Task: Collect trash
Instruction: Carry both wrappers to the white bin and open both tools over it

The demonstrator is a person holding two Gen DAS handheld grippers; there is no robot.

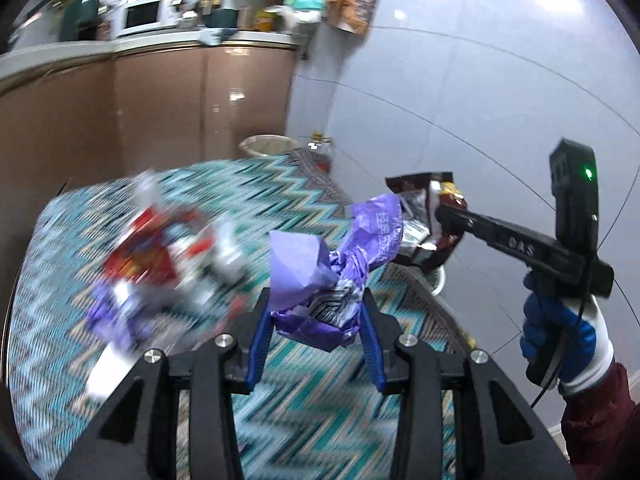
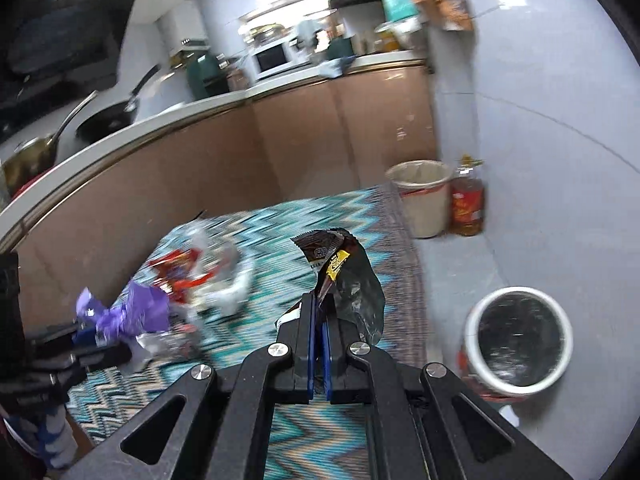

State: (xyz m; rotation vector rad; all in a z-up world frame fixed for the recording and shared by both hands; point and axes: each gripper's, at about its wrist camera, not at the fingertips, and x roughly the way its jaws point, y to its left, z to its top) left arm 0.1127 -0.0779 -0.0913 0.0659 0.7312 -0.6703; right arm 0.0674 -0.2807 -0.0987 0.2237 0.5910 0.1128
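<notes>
Rug point(image 2: 352, 216): zigzag-patterned, spread on the floor below both tongs, bearing the uncollected litter.

Bins: a lined beige bin point(image 2: 424, 196) stands past the rug's far end, well ahead of the right tongs; a second, round bin point(image 2: 518, 338) sits on the tile just right of them. Neither visibly holds the pieces now in hand.

Remaining pile point(image 1: 160, 252): red, white and purple wrappers, blurred, on the rug ahead and left of the left tongs. Count cannot be told.

Left tongs point(image 1: 316, 320): narrowed on a crumpled purple wrapper point(image 1: 312, 268), lifted clear of the rug.

Right tongs point(image 2: 319, 312): clamped tight on a dark snack bag point(image 2: 352, 280), also clear of the rug.

Assessment: two pieces picked up, none of them binned yet; the pile remains. Task appears well short of completion.
</notes>
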